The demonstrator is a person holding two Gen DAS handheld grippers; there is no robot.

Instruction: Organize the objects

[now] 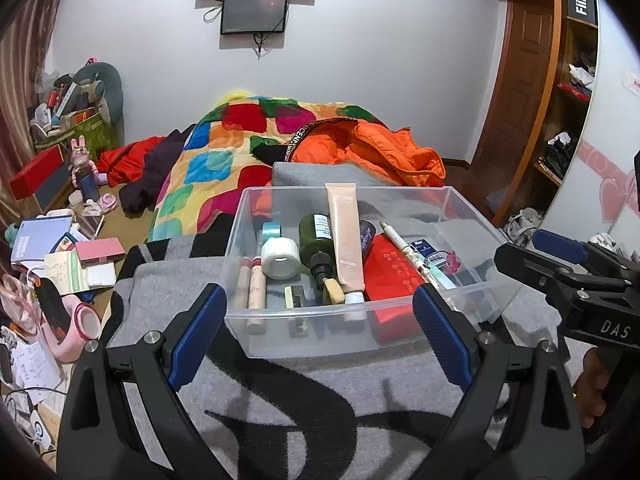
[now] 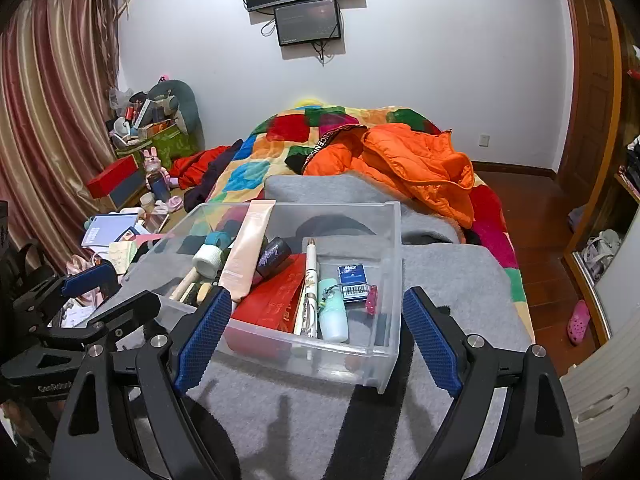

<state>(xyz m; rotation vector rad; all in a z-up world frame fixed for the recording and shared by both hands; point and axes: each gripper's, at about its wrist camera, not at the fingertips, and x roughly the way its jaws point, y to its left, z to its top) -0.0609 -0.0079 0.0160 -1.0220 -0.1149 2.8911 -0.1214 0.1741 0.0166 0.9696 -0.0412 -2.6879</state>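
I held both grippers, left (image 1: 320,314) and right (image 2: 316,330), spread wide and empty before the clear plastic bin (image 1: 320,332) of toiletries on the grey blanket (image 1: 304,408). Sorting looked nearly done; next I would likely grip the bin's near wall.

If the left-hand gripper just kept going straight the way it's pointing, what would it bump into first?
Probably the near wall of the clear plastic bin. The open left gripper points at it, its fingers either side of that wall. How near it is I can't judge.
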